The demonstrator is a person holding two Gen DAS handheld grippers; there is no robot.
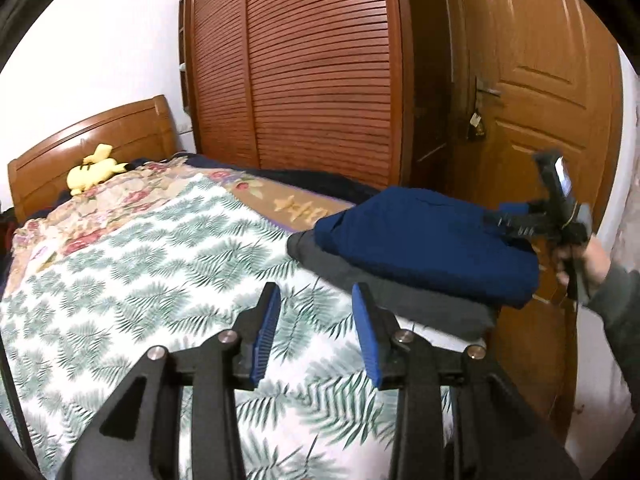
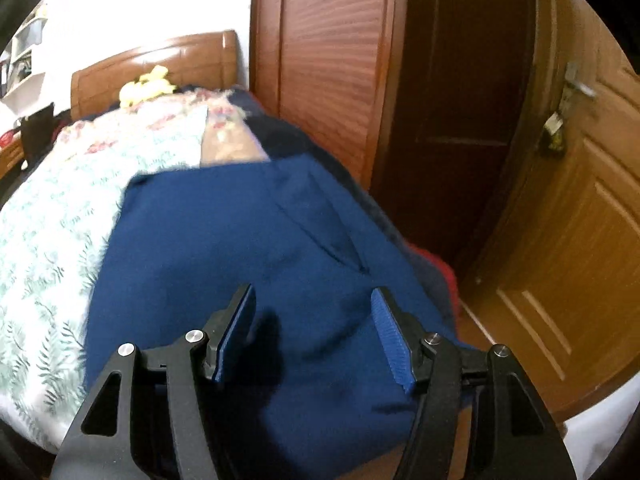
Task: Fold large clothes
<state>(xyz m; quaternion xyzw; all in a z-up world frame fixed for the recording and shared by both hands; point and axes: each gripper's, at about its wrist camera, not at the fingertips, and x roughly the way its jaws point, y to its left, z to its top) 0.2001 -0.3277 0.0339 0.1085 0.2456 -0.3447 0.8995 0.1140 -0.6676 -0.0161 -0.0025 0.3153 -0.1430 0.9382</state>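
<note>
Ahead of the released right tongs (image 2: 312, 334) lies a folded navy garment (image 2: 248, 248) atop a grey one (image 1: 400, 292); left tongs (image 1: 316, 316) gape over the leaf-print bedspread (image 1: 132, 280).

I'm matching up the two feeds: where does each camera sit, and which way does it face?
Left wrist: on the left gripper, over the leaf-print bedspread, facing the wardrobe; its open fingers, the right gripper and the hand holding it show.
Right wrist: on the right gripper, above the folded blue garment, facing the headboard; only its open fingers show.
Shared: garment, bedspread, yellow plush toy, wardrobe, door.
</note>
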